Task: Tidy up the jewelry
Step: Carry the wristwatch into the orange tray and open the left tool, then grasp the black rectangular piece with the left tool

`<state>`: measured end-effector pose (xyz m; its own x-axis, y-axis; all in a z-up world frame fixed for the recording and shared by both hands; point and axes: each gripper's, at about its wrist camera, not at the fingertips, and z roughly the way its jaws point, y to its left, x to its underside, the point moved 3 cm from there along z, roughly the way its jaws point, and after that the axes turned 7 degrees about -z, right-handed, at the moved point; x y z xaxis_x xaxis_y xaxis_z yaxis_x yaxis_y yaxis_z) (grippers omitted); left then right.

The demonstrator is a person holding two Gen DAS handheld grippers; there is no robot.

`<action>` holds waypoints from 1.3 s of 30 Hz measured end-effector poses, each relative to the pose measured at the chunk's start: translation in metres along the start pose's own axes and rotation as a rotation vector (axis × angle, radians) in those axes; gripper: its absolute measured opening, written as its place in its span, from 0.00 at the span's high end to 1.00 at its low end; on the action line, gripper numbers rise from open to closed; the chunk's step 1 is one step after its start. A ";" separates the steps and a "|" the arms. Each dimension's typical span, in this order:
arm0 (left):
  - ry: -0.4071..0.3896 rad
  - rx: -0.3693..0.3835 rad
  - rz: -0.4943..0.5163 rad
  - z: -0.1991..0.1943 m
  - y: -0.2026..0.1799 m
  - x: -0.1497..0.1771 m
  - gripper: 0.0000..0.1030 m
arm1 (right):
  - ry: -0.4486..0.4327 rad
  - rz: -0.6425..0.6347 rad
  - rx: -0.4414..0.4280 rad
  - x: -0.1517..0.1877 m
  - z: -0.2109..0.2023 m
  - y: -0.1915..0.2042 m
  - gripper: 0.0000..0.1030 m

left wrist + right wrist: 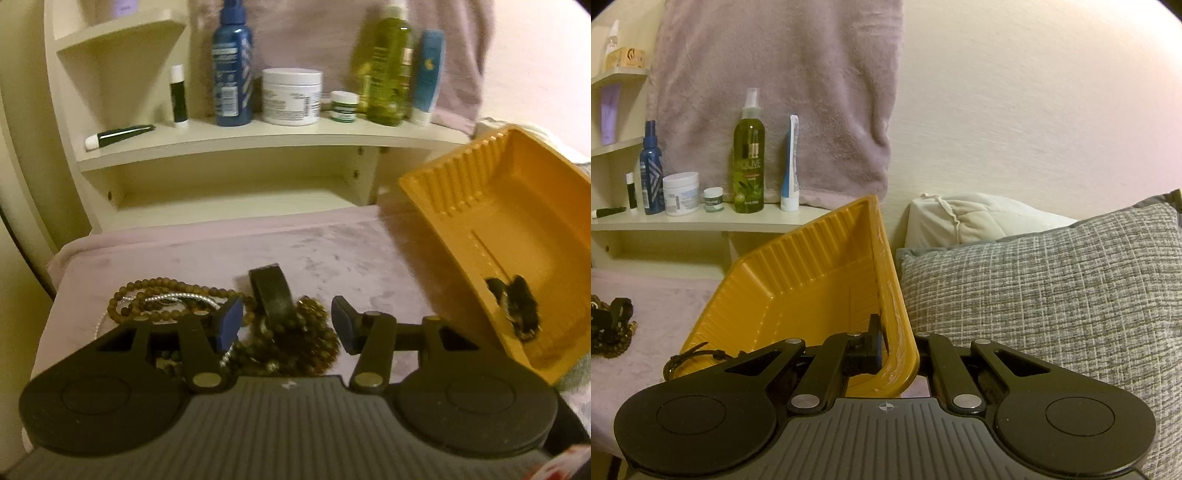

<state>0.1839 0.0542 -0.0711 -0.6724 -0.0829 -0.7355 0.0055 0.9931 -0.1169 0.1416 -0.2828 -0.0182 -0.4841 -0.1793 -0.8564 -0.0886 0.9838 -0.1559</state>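
A pile of jewelry lies on the lilac cloth: brown bead necklaces (173,295), a silver chain (173,300) and a black leather cuff (273,297). My left gripper (286,326) is open just above the pile, its jaws either side of the cuff. An orange plastic tray (517,229) is held tilted at the right, with a dark bracelet (517,308) inside. My right gripper (895,345) is shut on the orange tray's rim (899,332). The jewelry pile also shows at the left edge of the right wrist view (611,325).
A cream shelf (258,138) behind holds a blue bottle (232,70), a white jar (291,96), a green olive bottle (749,162) and tubes. A grey checked pillow (1052,295) and a white pillow (971,218) lie at the right. A lilac towel (775,92) hangs on the wall.
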 end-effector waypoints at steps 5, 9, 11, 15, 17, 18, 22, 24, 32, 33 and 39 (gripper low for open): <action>0.013 -0.018 -0.018 0.021 0.003 -0.008 0.64 | 0.002 -0.004 0.001 0.000 0.002 -0.001 0.95; 0.043 -0.022 -0.038 0.037 0.005 -0.010 0.66 | 0.004 -0.007 0.002 0.000 0.004 -0.002 0.95; 0.055 -0.019 -0.046 0.043 0.005 -0.011 0.73 | 0.005 -0.008 0.003 0.000 0.004 -0.002 0.95; 0.071 -0.013 -0.054 0.046 0.005 -0.010 0.80 | 0.006 -0.011 0.003 0.000 0.006 -0.003 0.95; 0.065 -0.004 -0.055 0.043 0.005 -0.011 0.81 | 0.005 -0.011 0.002 0.000 0.005 -0.002 0.95; 0.061 0.000 -0.057 0.042 0.005 -0.013 0.81 | 0.005 -0.011 0.002 0.000 0.005 -0.002 0.95; 0.031 0.023 -0.063 0.030 0.004 -0.021 0.82 | 0.003 -0.014 0.002 0.000 0.005 -0.002 0.95; 0.016 0.035 -0.059 0.024 0.002 -0.026 0.82 | 0.001 -0.014 0.001 0.000 0.006 -0.003 0.95; -0.022 0.043 -0.039 0.012 0.002 -0.042 0.83 | -0.005 -0.014 -0.001 0.000 0.002 -0.001 0.95; -0.025 0.045 -0.038 0.010 0.001 -0.043 0.83 | -0.006 -0.013 -0.001 0.000 0.002 -0.001 0.95; -0.032 0.071 -0.016 0.002 -0.008 -0.046 0.83 | -0.009 -0.011 0.001 -0.001 0.000 0.001 0.95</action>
<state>0.2162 0.0495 -0.0377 -0.6492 -0.1028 -0.7536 0.0481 0.9833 -0.1755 0.1419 -0.2814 -0.0178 -0.4755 -0.1904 -0.8589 -0.0932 0.9817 -0.1661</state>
